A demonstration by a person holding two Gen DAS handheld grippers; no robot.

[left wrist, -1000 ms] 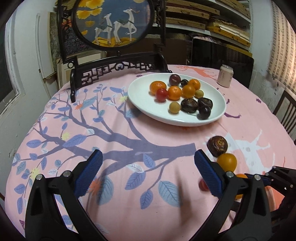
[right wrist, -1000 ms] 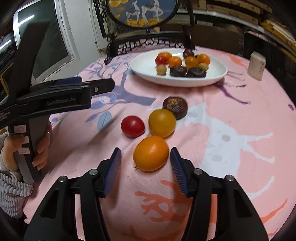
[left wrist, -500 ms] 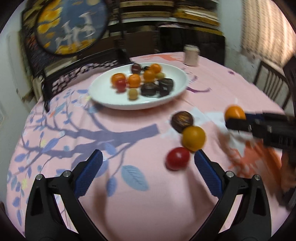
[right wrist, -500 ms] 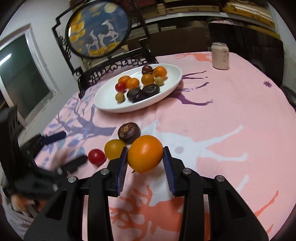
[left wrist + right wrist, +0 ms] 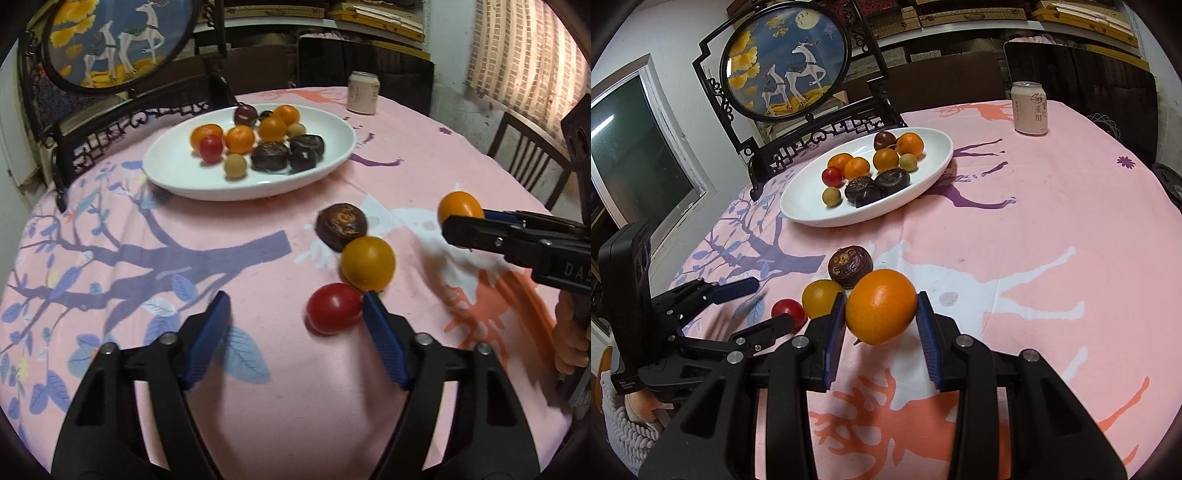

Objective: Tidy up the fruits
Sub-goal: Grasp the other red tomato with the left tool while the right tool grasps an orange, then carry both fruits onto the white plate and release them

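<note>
Pick-up stage of fruit sorting. The orange (image 5: 881, 306) is clamped between the blue pads of the right gripper (image 5: 881, 325) and appears lifted clear of the pink tablecloth (image 5: 1034, 240), near the table's near edge. Just to its left the red tomato (image 5: 334, 308) lies on the cloth, between the jaws of the left gripper (image 5: 295, 321), which are closing; the right pad (image 5: 382, 332) touches or nearly touches the fruit, while the left pad stands well apart from it. A yellow-orange fruit (image 5: 367, 263) sits touching the tomato on its far side, and a dark round fruit (image 5: 341, 226) lies just beyond. The white plate (image 5: 332, 162), far centre, already holds oranges, dark fruits and small pale ones. Next move, as judged: finish closing on the tomato without nudging its neighbour, then carry both fruits to the plate's free near side.
</note>
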